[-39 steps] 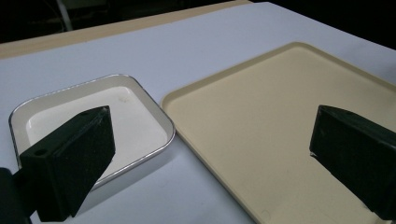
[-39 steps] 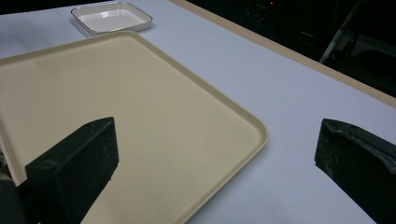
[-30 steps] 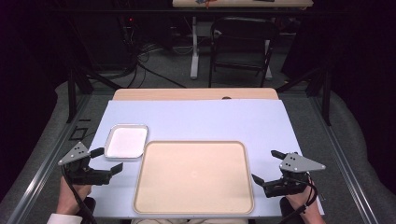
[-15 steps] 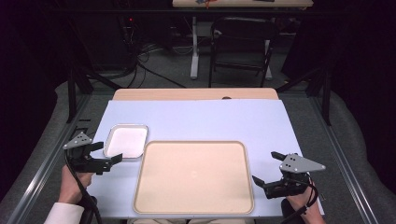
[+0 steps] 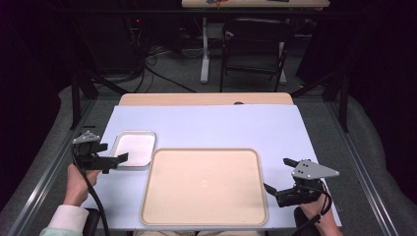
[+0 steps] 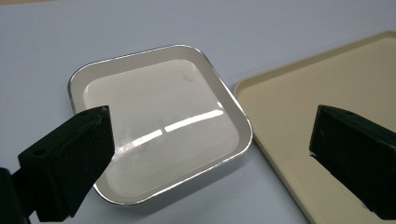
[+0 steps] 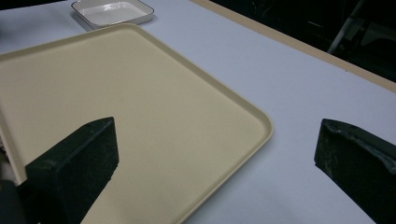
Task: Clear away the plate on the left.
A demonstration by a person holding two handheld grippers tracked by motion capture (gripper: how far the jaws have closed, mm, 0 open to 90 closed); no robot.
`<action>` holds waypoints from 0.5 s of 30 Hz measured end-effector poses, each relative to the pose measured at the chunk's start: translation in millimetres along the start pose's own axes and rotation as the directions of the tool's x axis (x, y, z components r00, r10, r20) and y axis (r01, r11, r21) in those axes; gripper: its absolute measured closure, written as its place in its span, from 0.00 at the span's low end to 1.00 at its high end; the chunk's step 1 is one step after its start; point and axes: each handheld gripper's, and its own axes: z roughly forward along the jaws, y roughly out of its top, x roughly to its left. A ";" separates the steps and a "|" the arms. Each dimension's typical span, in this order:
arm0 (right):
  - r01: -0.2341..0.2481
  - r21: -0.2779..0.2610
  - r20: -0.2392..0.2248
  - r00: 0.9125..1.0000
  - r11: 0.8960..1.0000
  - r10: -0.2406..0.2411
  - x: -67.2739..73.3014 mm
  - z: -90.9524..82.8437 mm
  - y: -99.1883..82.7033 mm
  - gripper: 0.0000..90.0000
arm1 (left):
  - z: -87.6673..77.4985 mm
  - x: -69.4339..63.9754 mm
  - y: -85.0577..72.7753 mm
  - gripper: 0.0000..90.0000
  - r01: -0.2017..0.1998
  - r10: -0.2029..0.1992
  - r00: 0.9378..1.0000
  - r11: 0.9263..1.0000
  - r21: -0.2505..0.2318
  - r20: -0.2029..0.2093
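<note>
**Left gripper poised at the small white dish**

Hovering at the table's left side, the left gripper [image 5: 115, 158] points its black jaws at the small white dish [image 5: 134, 148], one jaw tip over the dish's near-left rim in the high view. The jaws stand wide apart and hold nothing; in the left gripper view the dish [image 6: 159, 121] lies between them, flat on the pale blue table cover [image 5: 216, 129], empty and glossy, with a thin metal-coloured edge. Its right corner sits just beside the left edge of the large beige tray [image 5: 204, 186], apart from it by a narrow strip of cover. The tray is empty too and lies near the table's front edge.

At the right, the right gripper [image 5: 276, 192] hangs just off the tray's near-right corner, jaws spread wide, gripping nothing. Its own view looks across the tray [image 7: 116, 93] toward the dish [image 7: 112, 11] far off.
</note>
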 end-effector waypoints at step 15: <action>0.000 0.016 -0.007 1.000 1.000 0.000 -0.7 4.1 1.3 0.00 | 27.6 40.5 6.5 0.17 0.120 -0.107 0.988 0.986 0.119 -0.111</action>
